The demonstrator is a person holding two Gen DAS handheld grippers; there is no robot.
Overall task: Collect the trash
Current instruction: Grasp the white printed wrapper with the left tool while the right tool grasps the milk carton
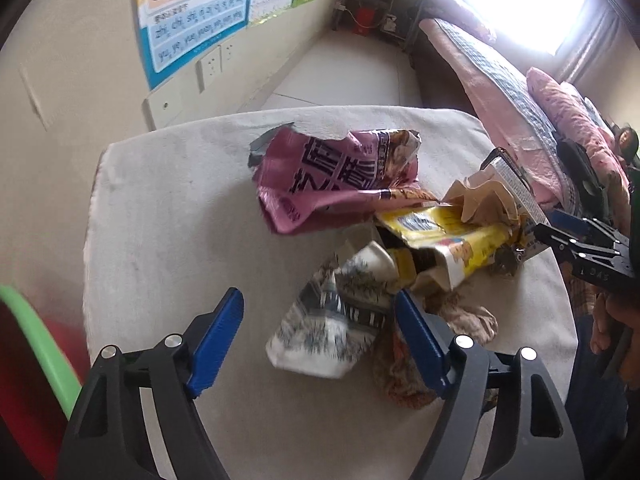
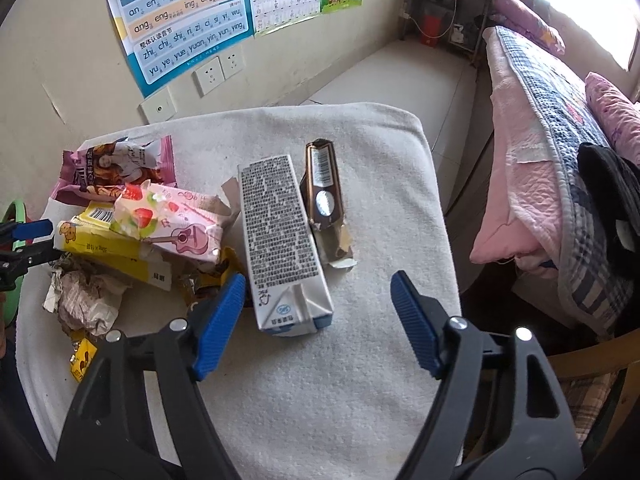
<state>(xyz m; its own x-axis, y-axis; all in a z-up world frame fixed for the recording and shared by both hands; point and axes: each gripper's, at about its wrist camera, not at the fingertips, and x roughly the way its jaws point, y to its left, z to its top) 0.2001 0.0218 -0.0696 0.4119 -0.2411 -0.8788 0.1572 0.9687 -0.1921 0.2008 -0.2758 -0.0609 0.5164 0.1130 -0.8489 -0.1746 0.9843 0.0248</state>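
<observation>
Trash lies on a white cloth-covered table (image 1: 168,208). In the left wrist view a crumpled white printed wrapper (image 1: 328,320) sits between the fingers of my open left gripper (image 1: 320,336), with a pink snack bag (image 1: 328,184), a yellow box (image 1: 444,236) and a brown crumpled paper (image 1: 460,320) beyond. In the right wrist view my open right gripper (image 2: 318,320) hovers just in front of a white milk carton (image 2: 280,248); a brown torn carton (image 2: 326,204) lies beside it. A strawberry-print pack (image 2: 176,220) and the yellow box (image 2: 108,248) lie at the left.
A green-rimmed red bin (image 1: 36,352) sits at the table's left. A bed with pink and plaid quilts (image 2: 560,168) stands at the right. The wall with posters (image 2: 180,20) and sockets is behind. The table (image 2: 360,360) has bare cloth near the right gripper.
</observation>
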